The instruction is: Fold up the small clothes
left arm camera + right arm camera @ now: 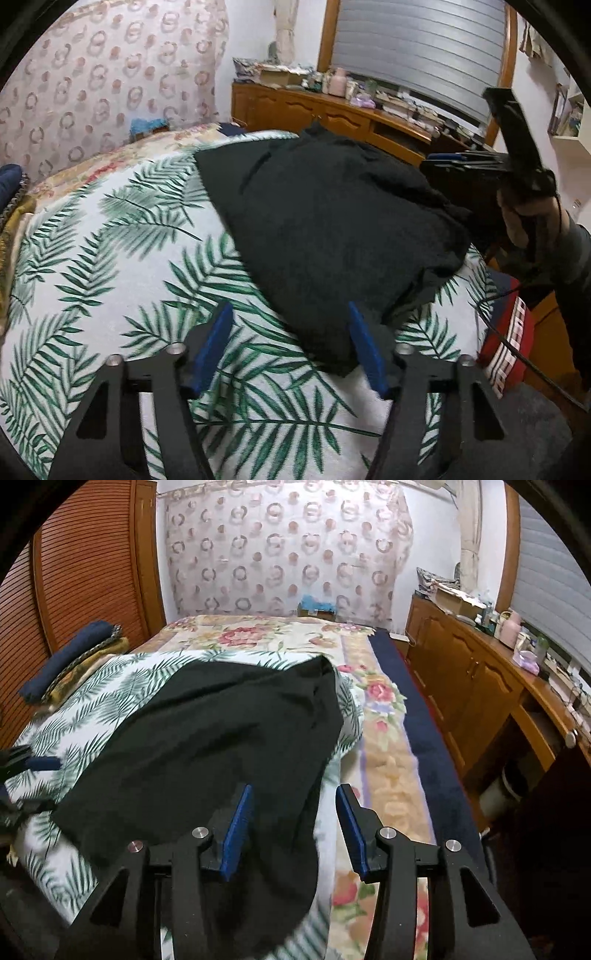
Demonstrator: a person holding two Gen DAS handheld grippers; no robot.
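Note:
A dark green-black garment (332, 229) lies spread on a leaf-print cover (110, 258) on the bed. My left gripper (290, 350) is open just above the cover, its right finger at the garment's near corner. My right gripper (293, 827) is open over the garment (207, 746) near its right edge, with nothing between its blue pads (236, 834). The right gripper also shows in the left wrist view (465, 162), held by a hand at the garment's far right side. The left gripper's tip shows at the left edge of the right wrist view (40, 764).
A floral bedspread (388, 738) lies under the leaf-print cover. Folded blankets (70, 664) sit at the bed's left side. A wooden sideboard (480, 686) with clutter runs along the right wall. A red striped cloth (506, 339) hangs at the bed's edge.

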